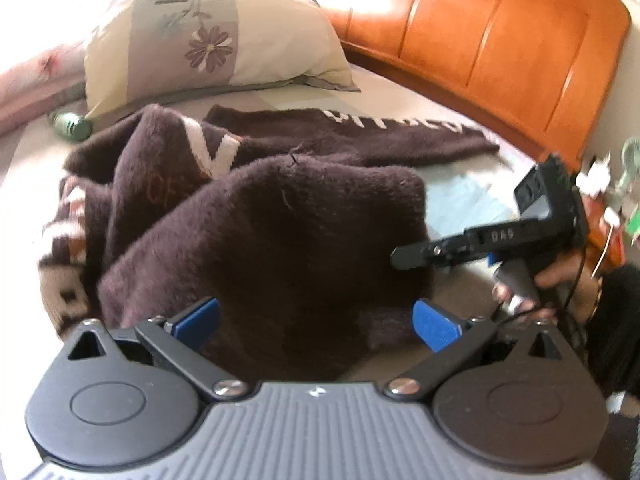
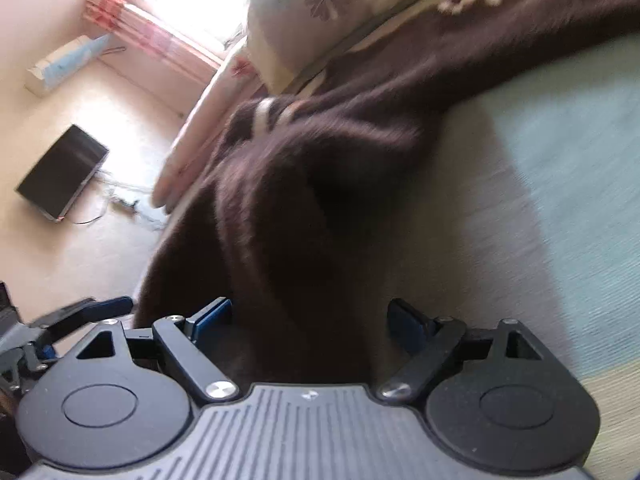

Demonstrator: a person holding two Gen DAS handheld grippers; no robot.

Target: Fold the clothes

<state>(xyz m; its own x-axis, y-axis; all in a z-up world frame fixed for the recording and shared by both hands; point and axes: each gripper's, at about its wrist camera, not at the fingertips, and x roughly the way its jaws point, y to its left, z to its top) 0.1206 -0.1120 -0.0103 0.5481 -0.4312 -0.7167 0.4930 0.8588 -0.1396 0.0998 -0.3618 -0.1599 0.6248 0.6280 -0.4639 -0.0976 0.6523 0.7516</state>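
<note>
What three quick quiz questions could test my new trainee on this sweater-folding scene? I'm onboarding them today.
1. True or false: the left tongs are clamped shut on the brown sweater.
2. Multiple choice: what lies on the bed beside the floral pillow, near the sweater's far edge? A) a green bottle B) a red mug C) a folded towel
3. Fill in: the right tongs stand ____ with sweater fabric between their pads.

Key:
1. False; the blue pads stand wide apart.
2. A; the green bottle.
3. open
</note>
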